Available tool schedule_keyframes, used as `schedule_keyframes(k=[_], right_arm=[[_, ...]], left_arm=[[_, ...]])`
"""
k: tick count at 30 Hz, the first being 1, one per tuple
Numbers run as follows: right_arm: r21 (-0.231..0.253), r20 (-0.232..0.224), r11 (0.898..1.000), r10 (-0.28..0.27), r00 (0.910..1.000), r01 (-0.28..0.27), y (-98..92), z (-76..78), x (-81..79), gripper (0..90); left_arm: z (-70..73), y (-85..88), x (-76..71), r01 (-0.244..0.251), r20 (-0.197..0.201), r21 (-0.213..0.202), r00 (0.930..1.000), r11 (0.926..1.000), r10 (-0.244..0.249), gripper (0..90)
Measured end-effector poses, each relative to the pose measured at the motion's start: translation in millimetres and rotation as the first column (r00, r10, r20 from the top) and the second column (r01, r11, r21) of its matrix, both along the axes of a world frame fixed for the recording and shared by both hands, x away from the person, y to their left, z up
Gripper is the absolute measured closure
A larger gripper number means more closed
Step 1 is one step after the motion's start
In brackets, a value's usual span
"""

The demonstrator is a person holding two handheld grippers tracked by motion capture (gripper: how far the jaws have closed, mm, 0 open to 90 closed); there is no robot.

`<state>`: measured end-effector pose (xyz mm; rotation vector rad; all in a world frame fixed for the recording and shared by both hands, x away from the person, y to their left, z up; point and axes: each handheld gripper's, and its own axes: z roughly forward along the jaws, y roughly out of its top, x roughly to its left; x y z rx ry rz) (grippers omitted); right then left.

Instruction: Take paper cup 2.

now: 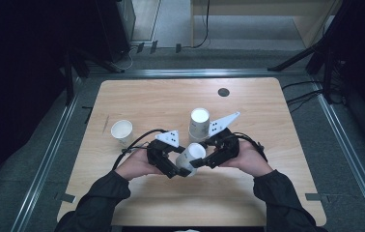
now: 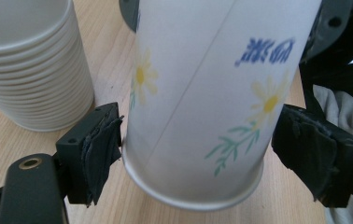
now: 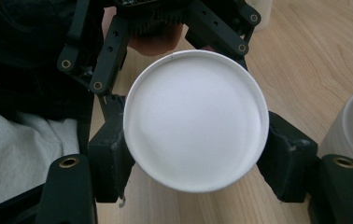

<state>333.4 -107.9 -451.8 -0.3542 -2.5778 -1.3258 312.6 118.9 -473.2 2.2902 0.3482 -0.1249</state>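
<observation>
- Flowered paper cup (image 2: pixel 202 98) sits between my left tool (image 1: pixel 163 159) pads, which look just apart from it.
- My right tool (image 1: pixel 219 152) clamps its rim.
- Cup stack (image 1: pixel 199 124) stands beside on the bench (image 1: pixel 142 96).

the high view looks forward and down from above the person's side, taking in the whole table (image 1: pixel 137 96) from well back. each gripper view rides close, looking along its own jaws. all three share the paper cup (image 1: pixel 190 157) (image 2: pixel 202 102) (image 3: pixel 195 119) and the cup stack (image 1: pixel 199 123) (image 2: pixel 30 65) beside it.
</observation>
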Motion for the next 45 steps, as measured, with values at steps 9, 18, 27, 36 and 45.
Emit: schedule_keyframes(k=[9,18,27,36,45], right_arm=[[0.025,-0.023,1.0,0.005,0.9997,-0.005,0.5,0.7,0.7,34.9],[0.028,-0.027,1.0,0.005,0.9996,-0.004,0.0,0.8,1.1,35.1],[0.017,0.008,1.0,0.02,0.9998,-0.021,-0.6,-2.8,-0.9,28.9],[0.015,0.01,0.999,0.033,0.9994,-0.034,-5.0,-6.6,-3.7,26.3],[-0.058,0.067,0.998,0.007,0.9977,-0.003,-7.3,-14.3,-10.1,25.5]], left_arm=[[0.9,0.0,-2.1,0.012,0.033,-0.011,0.9994,0.9999,-0.012,23.4],[2.2,1.9,-2.3,0.022,0.038,-0.022,0.999,0.9995,-0.021,29.4],[3.9,5.2,-0.5,0.011,0.02,-0.018,0.9997,0.9998,-0.01,29.7],[9.2,15.7,1.3,-0.001,-0.008,-0.012,1.0,0.9999,0.001,29.7],[17.4,24.8,3.5,0.005,-0.018,0.046,0.9998,0.9989,-0.004,29.6]])
